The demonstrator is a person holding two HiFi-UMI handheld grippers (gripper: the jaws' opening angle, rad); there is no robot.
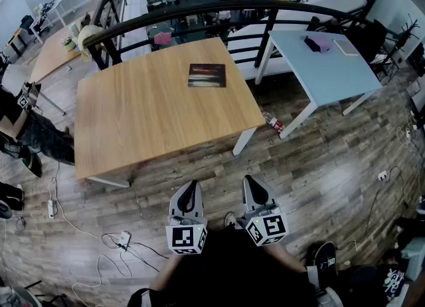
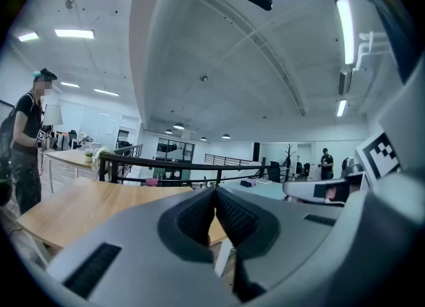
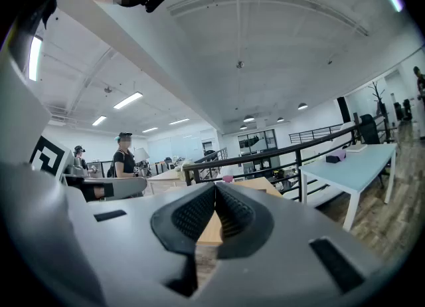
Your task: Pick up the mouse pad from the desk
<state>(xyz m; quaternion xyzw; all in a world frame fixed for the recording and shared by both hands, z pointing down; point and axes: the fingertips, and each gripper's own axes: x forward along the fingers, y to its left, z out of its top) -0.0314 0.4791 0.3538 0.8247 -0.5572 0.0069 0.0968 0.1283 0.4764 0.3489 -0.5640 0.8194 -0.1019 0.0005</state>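
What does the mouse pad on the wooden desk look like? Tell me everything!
The mouse pad is a thin, flat rectangle, wider than it is tall. It is mostly dark, with reddish-brown streaks and a paler band along its near edge. From here its material is hard to tell. It lies flat on the light wooden desk, close to the far edge and toward the right side, turned only slightly from the desk's edges. Only the desk touches it, and nothing sits on top.

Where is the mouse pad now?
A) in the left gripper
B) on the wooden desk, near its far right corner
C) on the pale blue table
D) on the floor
B: the dark mouse pad lies flat on the wooden desk, toward its far right corner.
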